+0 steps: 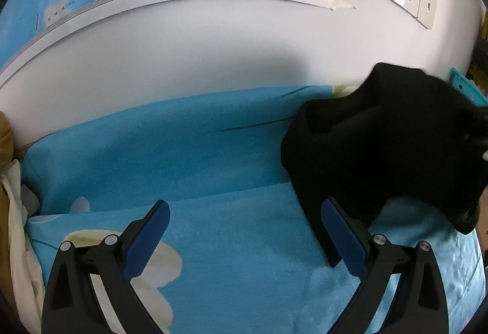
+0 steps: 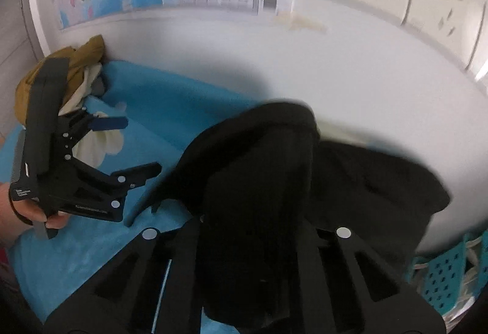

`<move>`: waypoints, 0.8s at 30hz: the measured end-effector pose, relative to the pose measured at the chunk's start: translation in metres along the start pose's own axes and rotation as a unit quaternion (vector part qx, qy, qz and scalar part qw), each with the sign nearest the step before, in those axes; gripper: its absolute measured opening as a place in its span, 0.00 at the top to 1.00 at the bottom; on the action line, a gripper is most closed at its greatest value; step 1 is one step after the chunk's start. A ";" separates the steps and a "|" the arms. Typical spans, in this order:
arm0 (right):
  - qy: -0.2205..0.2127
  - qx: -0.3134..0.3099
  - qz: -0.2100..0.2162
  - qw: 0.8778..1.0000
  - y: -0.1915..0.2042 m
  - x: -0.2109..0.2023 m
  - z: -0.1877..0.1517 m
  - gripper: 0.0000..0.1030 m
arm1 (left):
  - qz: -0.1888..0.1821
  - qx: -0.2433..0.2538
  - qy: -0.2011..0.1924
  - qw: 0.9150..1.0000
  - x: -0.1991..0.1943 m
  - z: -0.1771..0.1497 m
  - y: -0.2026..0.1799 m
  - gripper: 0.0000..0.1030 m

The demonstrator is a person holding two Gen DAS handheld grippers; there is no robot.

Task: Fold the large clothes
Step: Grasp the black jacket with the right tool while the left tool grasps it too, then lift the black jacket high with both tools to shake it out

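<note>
1. Because the garment [image 2: 259,169] is a dark, thick-looking fabric that bunches and drapes over the right tool [image 2: 253,230], it is judged soft, limp and light to moderate in weight; it will sag wherever it is not supported.
2. Location: the garment hangs in a heap from the right tool above the blue blanket [image 1: 213,151] on the bed, close to the white wall [image 1: 213,44]. In the left wrist view the garment [image 1: 381,145] fills the right side, one fold trailing down beside the left tool's right finger.
3. Right tool: clenched on the garment. The cloth swallows its fingertips, so the pinch point itself is hidden; the fabric is bundled between the jaws.
4. Left tool [image 1: 244,230]: released, jaws wide apart, nothing between them, only blanket beneath. From the right wrist view the left tool [image 2: 134,148] sits to the left of the garment, apart from it, held in a hand [image 2: 18,206].
5. Pose: both tools point forward and down toward the bed and wall; the left one is level with the garment's lower fold.
6. Judgement on hold: a hem, shoulder seam or corner would suit best, so that the cloth can be spread flat; a mid-panel pinch would only lift a lump. No seam or corner is discernible in the dark mass.
7. Risk: with a single bunched grip, layers may slide out unevenly.
</note>
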State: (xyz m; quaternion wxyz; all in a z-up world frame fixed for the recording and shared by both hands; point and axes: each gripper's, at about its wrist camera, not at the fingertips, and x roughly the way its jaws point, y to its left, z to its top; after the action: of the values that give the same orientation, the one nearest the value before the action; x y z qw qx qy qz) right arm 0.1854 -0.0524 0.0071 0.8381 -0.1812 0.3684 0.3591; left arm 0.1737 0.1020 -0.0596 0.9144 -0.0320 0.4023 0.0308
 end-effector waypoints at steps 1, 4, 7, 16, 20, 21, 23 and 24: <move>-0.022 -0.001 -0.010 1.000 -0.002 -0.017 0.004 0.94 | -0.003 0.001 -0.003 1.000 0.001 0.001 -0.002 0.07; -0.085 0.004 -0.041 0.995 -0.014 -0.073 0.014 0.95 | -0.028 0.007 -0.017 0.999 -0.001 0.009 0.000 0.07; -0.146 0.004 -0.084 0.986 -0.028 -0.136 0.018 0.95 | -0.062 0.029 -0.043 0.997 -0.006 0.023 -0.017 0.07; -0.204 0.051 -0.119 0.970 -0.074 -0.215 0.001 0.95 | -0.266 0.116 -0.080 0.954 -0.001 0.065 -0.115 0.07; -0.211 0.067 -0.112 0.969 -0.083 -0.217 -0.008 0.95 | -0.273 0.175 -0.071 0.943 0.021 0.069 -0.158 0.07; -0.214 0.070 -0.111 0.968 -0.087 -0.221 -0.011 0.95 | -0.269 0.182 -0.066 0.944 0.028 0.070 -0.165 0.14; -0.217 0.077 -0.112 0.967 -0.094 -0.228 -0.018 0.95 | -0.275 0.174 -0.041 0.945 0.045 0.077 -0.175 0.59; -0.217 0.077 -0.120 0.966 -0.098 -0.232 -0.021 0.95 | -0.292 0.160 -0.023 0.943 0.051 0.084 -0.180 0.90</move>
State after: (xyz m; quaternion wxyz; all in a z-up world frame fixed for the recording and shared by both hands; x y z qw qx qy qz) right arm 0.1382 -0.2389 0.1704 0.9465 -0.0764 0.1797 0.2570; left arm 0.2845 -0.0683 -0.0344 0.8855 -0.0010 0.3536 -0.3015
